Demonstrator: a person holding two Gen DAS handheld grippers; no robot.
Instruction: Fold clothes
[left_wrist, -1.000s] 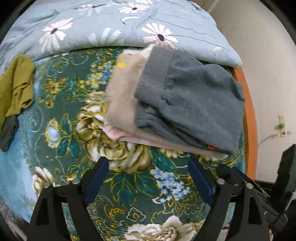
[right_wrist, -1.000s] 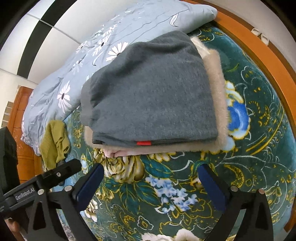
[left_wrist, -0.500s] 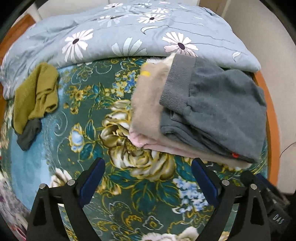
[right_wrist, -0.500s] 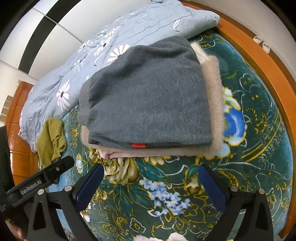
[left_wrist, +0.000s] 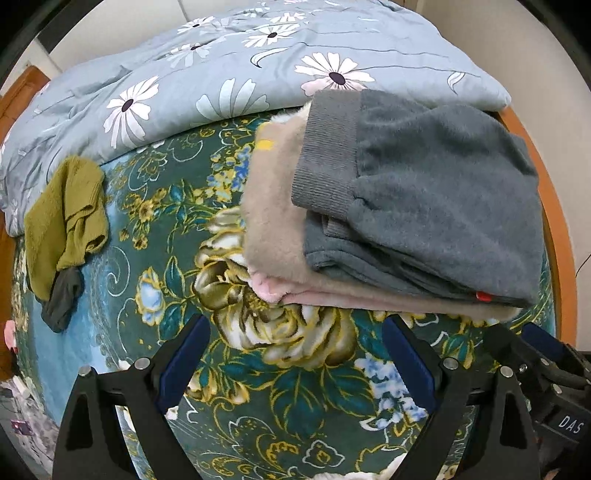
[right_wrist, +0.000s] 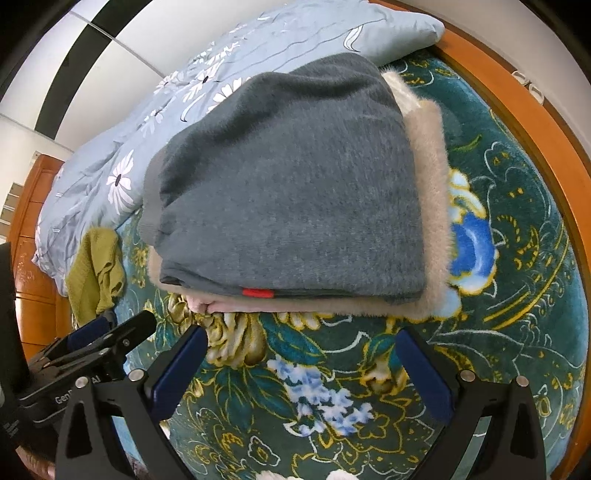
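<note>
A folded grey sweater (left_wrist: 436, 192) (right_wrist: 295, 184) with a small red tag lies on top of a folded beige fuzzy garment (left_wrist: 273, 206) (right_wrist: 428, 177) and a pink one (left_wrist: 295, 291), stacked on the green floral bedspread (left_wrist: 177, 229) (right_wrist: 517, 258). An unfolded olive-green garment (left_wrist: 62, 221) (right_wrist: 96, 273) lies to the left with a dark grey piece (left_wrist: 62, 299) under it. My left gripper (left_wrist: 295, 354) is open and empty, short of the stack. My right gripper (right_wrist: 301, 354) is open and empty, just in front of the stack. The left gripper also shows at the lower left of the right wrist view (right_wrist: 107, 332).
A light blue quilt with daisies (left_wrist: 229, 81) (right_wrist: 207, 81) is bunched along the far side of the bed. An orange wooden bed frame (left_wrist: 554, 229) (right_wrist: 517, 99) runs along the right edge, by a white wall. A wooden cabinet (right_wrist: 33, 236) stands at the left.
Both grippers have drawn back from the stack and stayed open. The left view has swung left, so the olive garment has come further into view.
</note>
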